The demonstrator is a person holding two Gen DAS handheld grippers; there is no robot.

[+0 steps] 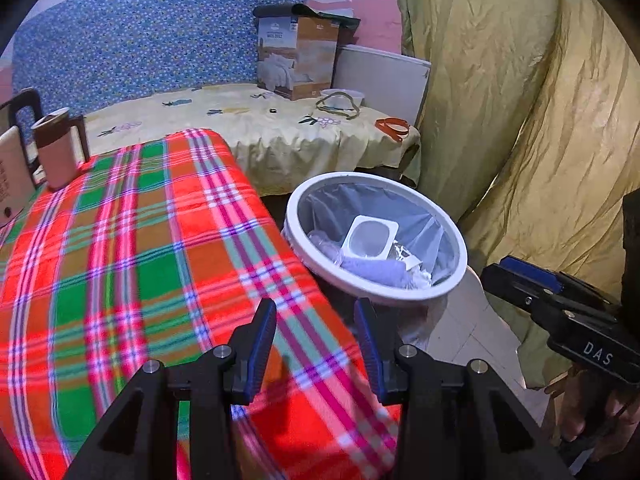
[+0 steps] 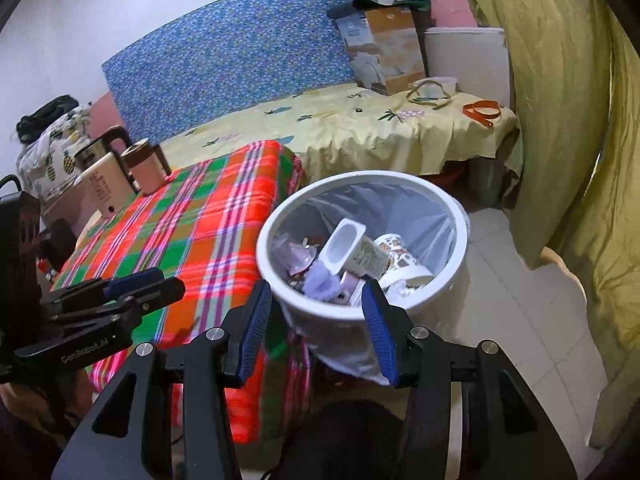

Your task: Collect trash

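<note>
A white round bin [image 1: 400,296] with a clear liner stands on the floor beside the plaid-covered table [image 1: 140,240]. Inside lie a white plastic cup [image 1: 370,238], purple tissue and wrappers. My left gripper [image 1: 316,320] hovers open over the table's right edge with nothing between its fingers. To its right, my right gripper [image 1: 496,270] shows side-on. In the right wrist view, my right gripper [image 2: 318,308] is open and empty just above the near rim of the bin [image 2: 460,216]. That bin holds the white cup [image 2: 344,248] and a patterned paper cup [image 2: 404,256]. My left gripper [image 2: 168,282] is at the left.
A brown lidded mug [image 2: 144,164] and a kettle [image 2: 96,152] stand at the table's far end. Behind is a bed with a yellow sheet [image 2: 340,128], a cardboard box [image 2: 384,48] and an orange strap [image 2: 482,112]. A yellow curtain [image 2: 560,100] hangs at the right over tiled floor [image 2: 520,320].
</note>
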